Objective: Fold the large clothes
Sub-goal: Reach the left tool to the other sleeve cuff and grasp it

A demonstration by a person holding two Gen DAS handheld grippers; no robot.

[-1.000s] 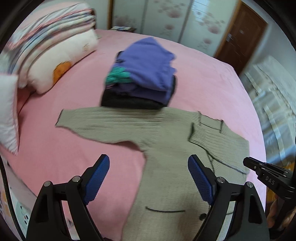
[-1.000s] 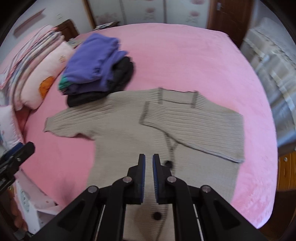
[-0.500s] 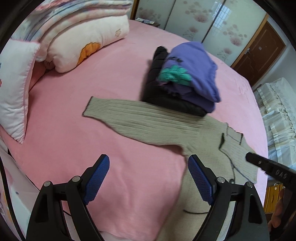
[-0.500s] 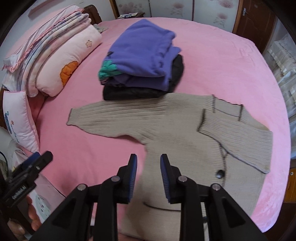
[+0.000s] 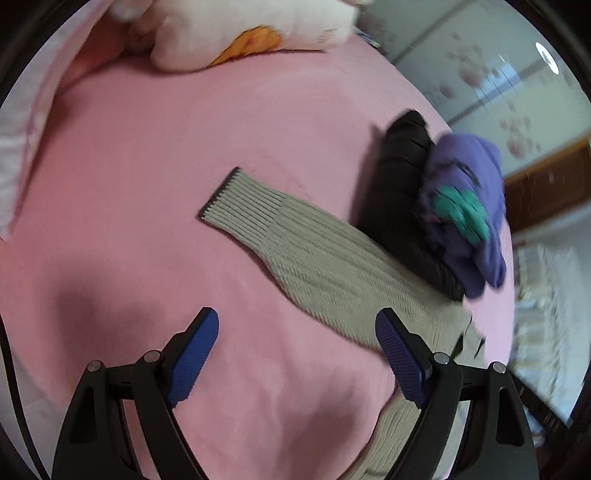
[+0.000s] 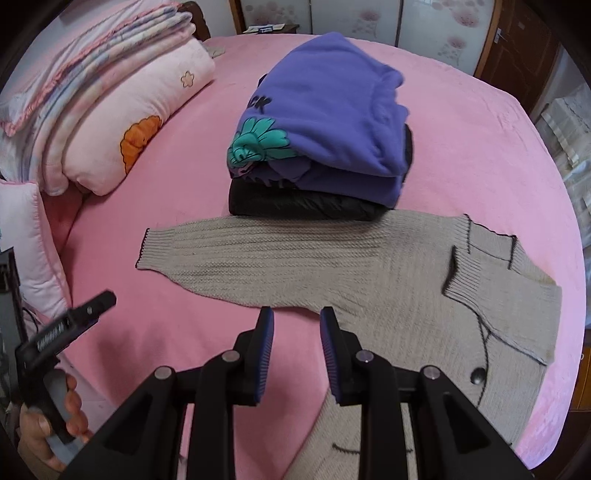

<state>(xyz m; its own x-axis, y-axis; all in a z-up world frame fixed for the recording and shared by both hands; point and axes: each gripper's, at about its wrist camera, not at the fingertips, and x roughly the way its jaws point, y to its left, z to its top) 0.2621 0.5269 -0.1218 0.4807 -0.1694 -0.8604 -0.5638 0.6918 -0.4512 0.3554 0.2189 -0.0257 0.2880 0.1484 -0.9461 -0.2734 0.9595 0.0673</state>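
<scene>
A beige ribbed knit cardigan with dark trim lies flat on the pink bed. One sleeve is folded across its front. The other sleeve stretches left to its cuff. In the left wrist view that sleeve runs diagonally, its cuff beyond my left gripper. That gripper is wide open above bare sheet, with nothing between its fingers. My right gripper hovers over the sleeve's lower edge near the armpit, its jaws a little apart and empty.
A folded purple sweatshirt sits on a black garment just behind the cardigan. Pink pillows and a folded quilt lie at the left. A hand holds the left tool at the bed's edge. Wardrobe doors stand behind.
Both grippers swung left along the outstretched sleeve. The left one dropped lower and rolled, so the cuff now lies ahead of it. The right jaws went from shut to slightly apart.
</scene>
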